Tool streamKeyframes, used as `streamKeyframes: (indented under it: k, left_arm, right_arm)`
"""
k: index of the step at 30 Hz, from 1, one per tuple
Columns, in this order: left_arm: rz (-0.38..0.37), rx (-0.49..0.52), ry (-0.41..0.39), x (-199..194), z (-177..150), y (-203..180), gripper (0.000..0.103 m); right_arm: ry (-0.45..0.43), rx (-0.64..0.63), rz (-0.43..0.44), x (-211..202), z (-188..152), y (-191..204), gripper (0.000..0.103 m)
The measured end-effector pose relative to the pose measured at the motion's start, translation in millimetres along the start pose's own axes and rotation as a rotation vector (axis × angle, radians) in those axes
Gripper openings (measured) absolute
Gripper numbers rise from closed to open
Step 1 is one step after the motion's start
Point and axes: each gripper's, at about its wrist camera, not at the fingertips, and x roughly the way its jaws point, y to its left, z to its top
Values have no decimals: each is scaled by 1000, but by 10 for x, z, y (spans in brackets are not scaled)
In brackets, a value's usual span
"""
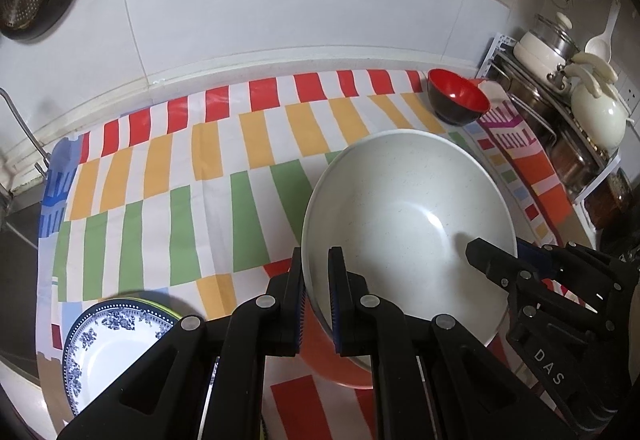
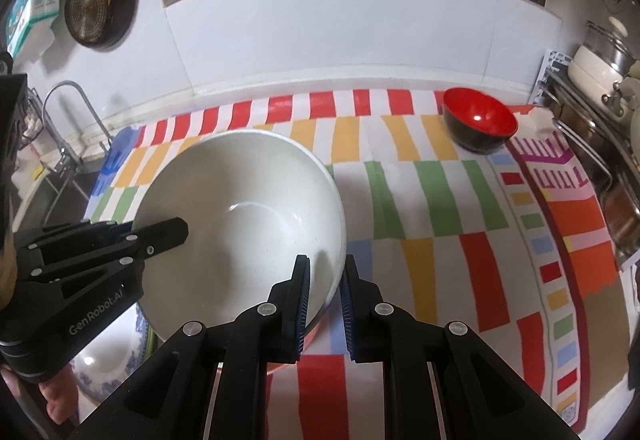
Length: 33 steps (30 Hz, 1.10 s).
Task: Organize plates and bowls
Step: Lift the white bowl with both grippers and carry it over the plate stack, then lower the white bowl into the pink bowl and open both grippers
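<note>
A large white bowl (image 1: 408,224) (image 2: 240,216) with an orange outside is held between both grippers over the striped cloth (image 1: 192,184). My left gripper (image 1: 317,288) is shut on its left rim, one finger inside and one outside. On the opposite rim my right gripper (image 2: 325,292) is shut the same way. Each gripper also shows in the other's view: the right gripper (image 1: 508,254) and the left gripper (image 2: 148,232). A small bowl (image 1: 458,98) (image 2: 478,124), red inside and black outside, stands at the far right. A blue-patterned plate (image 1: 108,344) (image 2: 108,372) lies near left, on a green-rimmed one.
A metal rack (image 1: 560,128) with pots and a cream kettle (image 1: 598,112) lines the right side. A faucet (image 2: 68,120) and sink sit at the left. Pans hang on the tiled wall (image 1: 280,12). The cloth (image 2: 420,192) covers the counter between the bowls.
</note>
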Motion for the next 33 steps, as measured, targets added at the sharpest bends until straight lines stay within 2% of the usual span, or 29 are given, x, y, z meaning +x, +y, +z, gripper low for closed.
streamKeyframes:
  k: [7,15,23,26,28,29,33]
  left_arm:
    - [29,27,28,150,-103,32,12]
    - [37,34,73,343,-179,38,12]
    - [66,65,64,357,-184,16,14]
    - [78,72,56,354,-191,22,21]
    - [87,88,42,332,-192,8,34]
    - [99,99,28,310,-190,-2,37]
    - [139,124,-52,173,-164,-35,52]
  right_arm:
    - [61,-4,22,188,-99,27,16]
    - [90,-15,11,332,-157,21,16]
    - [98,-28,17,395,-177,39,17]
    - [95,-31,16,391,-184,29,17]
    - [94,-27,15,382,-185,16,18]
    - [96,-22,14,374,-186,1,19]
    - [63,23,-10,274,-176,-101,36]
